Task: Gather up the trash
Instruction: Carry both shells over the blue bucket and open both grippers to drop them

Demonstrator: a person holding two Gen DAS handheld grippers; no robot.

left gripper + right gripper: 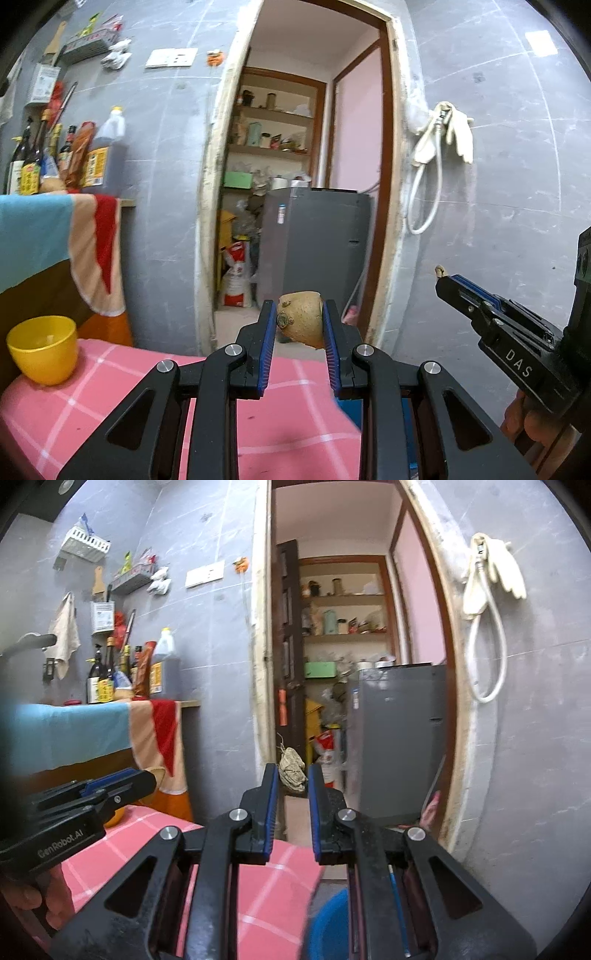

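My left gripper (299, 314) is shut on a brown potato piece (301, 317), held in the air above the pink checked tablecloth (92, 387). The left gripper also shows at the left of the right wrist view (147, 781), a bit of the potato piece (157, 773) at its tip. My right gripper (293, 775) is empty, its jaws a little apart, above the pink cloth's (240, 904) right edge. In the left wrist view the right gripper (443, 282) appears at the right with a small brown scrap (439, 270) at its tip.
A yellow cup (42, 349) stands on the cloth at left. A blue bin rim (328, 923) shows below the table edge. A counter with a striped towel (55, 236) and bottles (74, 155) is at left. A doorway with a grey fridge (314, 243) lies ahead.
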